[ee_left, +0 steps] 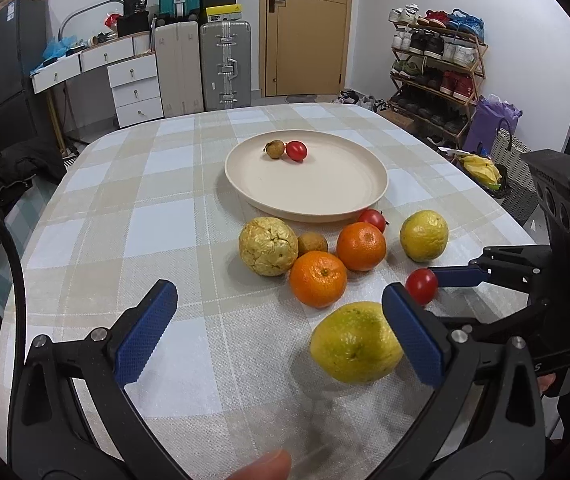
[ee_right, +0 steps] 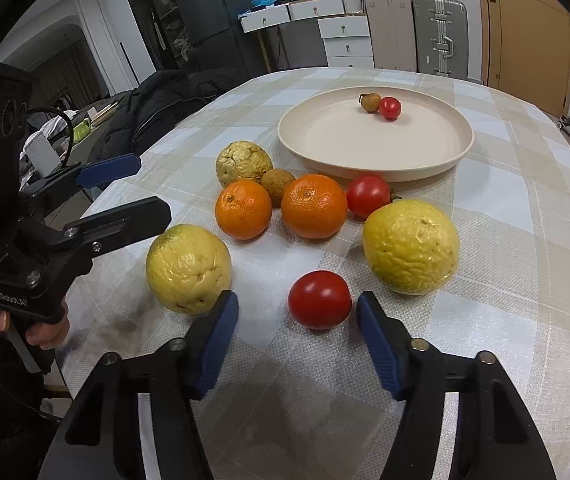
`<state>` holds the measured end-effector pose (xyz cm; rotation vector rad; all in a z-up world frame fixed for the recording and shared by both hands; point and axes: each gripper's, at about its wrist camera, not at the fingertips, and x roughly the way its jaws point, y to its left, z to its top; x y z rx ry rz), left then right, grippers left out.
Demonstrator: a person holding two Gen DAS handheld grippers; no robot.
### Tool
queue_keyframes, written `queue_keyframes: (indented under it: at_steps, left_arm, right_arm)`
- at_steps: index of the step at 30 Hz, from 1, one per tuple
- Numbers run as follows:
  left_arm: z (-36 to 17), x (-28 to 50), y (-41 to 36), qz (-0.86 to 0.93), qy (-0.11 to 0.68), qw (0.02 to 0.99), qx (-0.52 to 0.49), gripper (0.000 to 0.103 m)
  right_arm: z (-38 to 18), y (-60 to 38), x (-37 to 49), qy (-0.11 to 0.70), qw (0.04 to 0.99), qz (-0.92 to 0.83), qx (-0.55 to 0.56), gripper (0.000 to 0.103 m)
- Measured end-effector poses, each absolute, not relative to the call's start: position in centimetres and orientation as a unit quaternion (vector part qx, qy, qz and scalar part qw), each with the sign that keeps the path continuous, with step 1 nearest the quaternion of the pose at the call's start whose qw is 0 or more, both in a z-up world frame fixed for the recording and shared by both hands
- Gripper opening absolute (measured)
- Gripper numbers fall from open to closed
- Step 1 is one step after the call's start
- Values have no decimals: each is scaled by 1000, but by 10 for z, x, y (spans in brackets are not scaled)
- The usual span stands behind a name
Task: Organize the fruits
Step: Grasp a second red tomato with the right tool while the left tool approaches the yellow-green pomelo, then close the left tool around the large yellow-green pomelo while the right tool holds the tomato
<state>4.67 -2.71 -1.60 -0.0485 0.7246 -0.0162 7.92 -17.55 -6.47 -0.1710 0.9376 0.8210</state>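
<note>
The right hand-held gripper (ee_right: pixel 297 330) brackets a tomato (ee_right: pixel 319 299) with narrow, untouching jaws, yellow fruit (ee_right: pixel 188 269) crowding its left, while the left hand-held gripper (ee_left: pixel 279 330) gapes wide over bare desk (ee_left: pixel 133 216).

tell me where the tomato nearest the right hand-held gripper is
In the right wrist view it lies on the tablecloth just ahead of the right hand-held gripper, tomato between two yellow-green fruits.
</note>
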Motion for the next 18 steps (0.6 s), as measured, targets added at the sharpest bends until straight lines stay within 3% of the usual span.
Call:
queue_keyframes:
  at_steps: [9, 18]
  left_arm:
    - [-21, 49, -36, -15, 368, 930, -9, 102]
    - [-22, 48, -41, -24, 377, 926, 1, 102]
  right_arm:
    - [-63, -177, 82, 435, 817, 370, -83, 32]
    - [-53, -182, 80, 407, 831, 373, -76, 32]
